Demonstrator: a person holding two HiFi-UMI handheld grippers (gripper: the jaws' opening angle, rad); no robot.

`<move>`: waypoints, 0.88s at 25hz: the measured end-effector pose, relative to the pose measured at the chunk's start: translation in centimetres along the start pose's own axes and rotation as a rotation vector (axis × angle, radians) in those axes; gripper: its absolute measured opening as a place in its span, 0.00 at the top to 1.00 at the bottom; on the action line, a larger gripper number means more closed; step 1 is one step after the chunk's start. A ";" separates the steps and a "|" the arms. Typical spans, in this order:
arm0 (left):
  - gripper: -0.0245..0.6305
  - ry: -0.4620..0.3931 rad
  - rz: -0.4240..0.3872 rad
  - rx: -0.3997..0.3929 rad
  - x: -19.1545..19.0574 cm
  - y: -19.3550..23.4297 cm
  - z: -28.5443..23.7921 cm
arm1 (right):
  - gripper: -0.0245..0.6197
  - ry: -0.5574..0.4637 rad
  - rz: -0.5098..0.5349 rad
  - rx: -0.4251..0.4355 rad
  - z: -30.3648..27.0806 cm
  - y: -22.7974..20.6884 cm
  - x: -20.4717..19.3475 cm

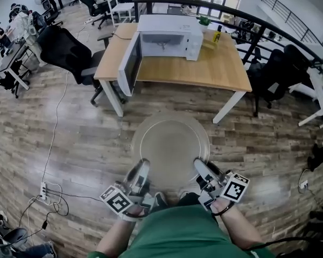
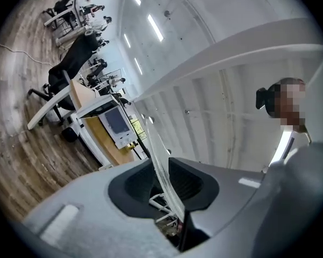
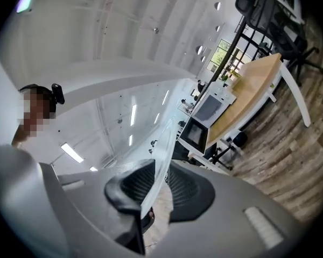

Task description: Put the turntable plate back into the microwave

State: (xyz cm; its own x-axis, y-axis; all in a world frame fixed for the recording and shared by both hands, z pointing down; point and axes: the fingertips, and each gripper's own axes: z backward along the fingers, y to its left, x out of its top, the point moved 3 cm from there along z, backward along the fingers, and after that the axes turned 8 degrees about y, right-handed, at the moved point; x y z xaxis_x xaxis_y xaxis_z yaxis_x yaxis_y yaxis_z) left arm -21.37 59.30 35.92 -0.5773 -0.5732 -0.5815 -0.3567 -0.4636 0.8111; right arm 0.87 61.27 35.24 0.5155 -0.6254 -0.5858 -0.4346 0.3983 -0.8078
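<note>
The glass plate [image 1: 169, 144] hangs over the wooden floor [image 1: 70, 138], short of the desk [image 1: 194, 69]. The left tool [image 1: 141, 168] and the right tool [image 1: 201, 166] each clamp its near rim. Both tools are held close to the person's body and point forward, roughly level, toward the open microwave [image 1: 169, 36].

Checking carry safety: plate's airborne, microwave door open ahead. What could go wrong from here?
1. The left gripper and right gripper pinch only the near rim of the turntable plate, gaps showing beside the glass; it might slip and shatter.
2. The open microwave door juts toward the approach; the plate could clip it.
</note>
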 end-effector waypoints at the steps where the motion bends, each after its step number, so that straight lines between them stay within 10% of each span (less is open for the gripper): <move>1: 0.82 0.005 -0.011 -0.001 0.1 0.1 -0.1 | 0.84 -0.001 0.006 -0.007 -0.2 -0.1 0.1; 22: 0.79 0.001 -0.199 0.095 5.7 3.6 -16.3 | 0.84 0.036 -0.064 0.139 -6.8 -11.9 14.4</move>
State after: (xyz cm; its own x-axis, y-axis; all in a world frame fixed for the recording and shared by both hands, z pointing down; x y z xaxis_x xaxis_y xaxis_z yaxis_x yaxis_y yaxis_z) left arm -13.97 43.31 34.51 -0.4873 -0.4775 -0.7311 -0.5315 -0.5020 0.6822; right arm 8.43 42.99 36.90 0.5113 -0.6751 -0.5317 -0.2938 0.4441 -0.8464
